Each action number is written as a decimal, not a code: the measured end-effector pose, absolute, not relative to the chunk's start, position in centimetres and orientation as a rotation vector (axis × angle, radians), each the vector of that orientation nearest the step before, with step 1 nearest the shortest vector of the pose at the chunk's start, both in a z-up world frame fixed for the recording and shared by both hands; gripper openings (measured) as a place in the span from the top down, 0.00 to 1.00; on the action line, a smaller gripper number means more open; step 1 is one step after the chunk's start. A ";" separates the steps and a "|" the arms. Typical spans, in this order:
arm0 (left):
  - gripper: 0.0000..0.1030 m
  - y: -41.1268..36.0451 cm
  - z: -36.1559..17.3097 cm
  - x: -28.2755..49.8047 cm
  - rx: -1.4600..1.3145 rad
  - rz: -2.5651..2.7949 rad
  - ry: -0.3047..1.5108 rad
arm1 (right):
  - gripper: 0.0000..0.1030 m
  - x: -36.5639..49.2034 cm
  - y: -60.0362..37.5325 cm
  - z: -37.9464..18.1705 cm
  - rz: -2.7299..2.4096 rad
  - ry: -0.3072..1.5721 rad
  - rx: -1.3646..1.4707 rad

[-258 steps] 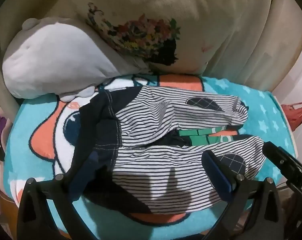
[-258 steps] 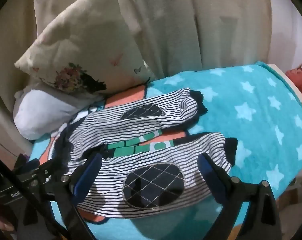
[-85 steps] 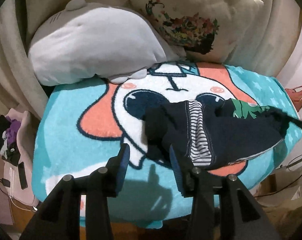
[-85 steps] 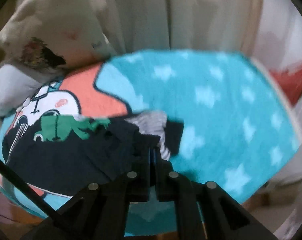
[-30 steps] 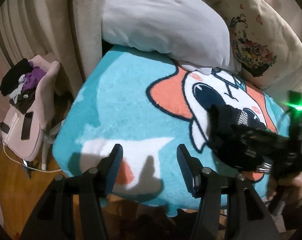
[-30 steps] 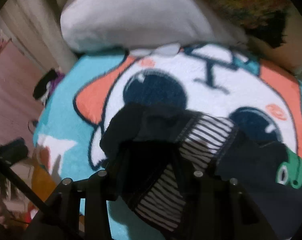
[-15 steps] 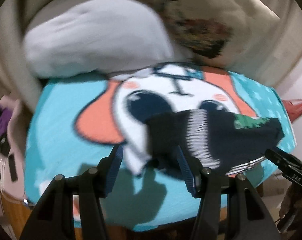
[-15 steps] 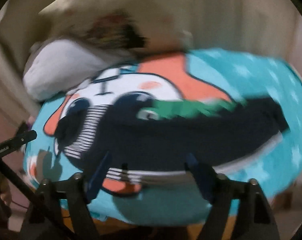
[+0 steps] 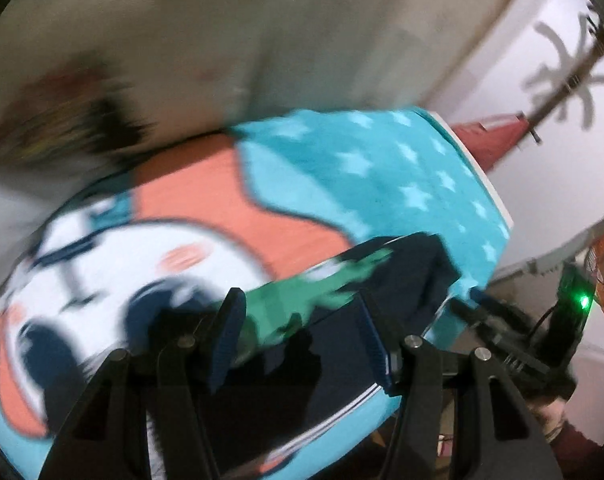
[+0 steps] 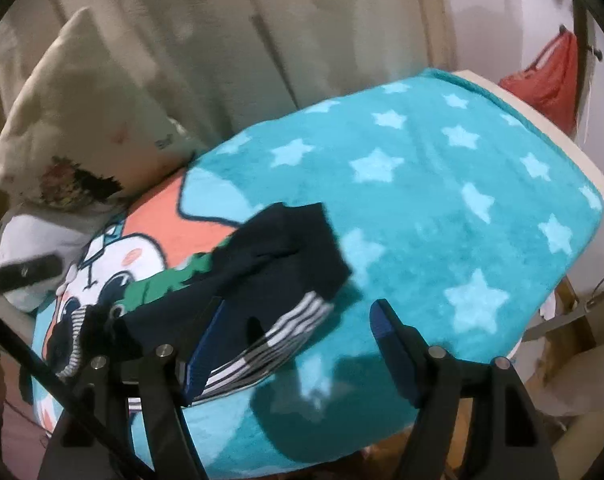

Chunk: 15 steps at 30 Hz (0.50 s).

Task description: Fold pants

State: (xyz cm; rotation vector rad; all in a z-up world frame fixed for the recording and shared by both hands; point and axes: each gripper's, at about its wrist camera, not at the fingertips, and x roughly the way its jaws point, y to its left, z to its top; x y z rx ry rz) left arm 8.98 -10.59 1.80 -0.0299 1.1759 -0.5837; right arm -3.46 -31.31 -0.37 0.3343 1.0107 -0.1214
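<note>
The pants lie folded lengthwise on the teal star blanket, dark navy side up, with a green print and a striped edge. My right gripper hovers over their cuff end. Its jaws stand wide and are closing slightly; the striped hem shows between the fingers, but the pads do not press it. In the blurred left wrist view, my left gripper hangs half open above the pants, gripping nothing. The right gripper's body with a green light shows at that view's right edge.
A floral pillow and a grey plush cushion rest at the back left against a cream curtain. A red cloth item hangs beyond the bed's right edge. The blanket drops off at the front and right.
My right gripper has let go of the pants' waist end, opened wide and swung right to the cuff end. The left gripper has also swung right over the pants, its opening unchanged.
</note>
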 end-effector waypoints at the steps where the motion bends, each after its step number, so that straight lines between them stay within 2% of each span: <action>1: 0.46 -12.6 1.3 9.8 -0.026 -0.627 1.193 | 0.24 -3.2 -31.9 -0.8 -0.116 1.017 0.349; 8: 0.43 -23.4 -4.0 13.5 0.004 -0.797 1.344 | 0.24 -1.7 -33.4 -3.7 -0.012 1.041 0.403; 15: 0.42 -28.5 -7.7 14.2 0.130 -0.900 1.436 | 0.24 -0.2 -33.5 -5.3 0.065 1.039 0.458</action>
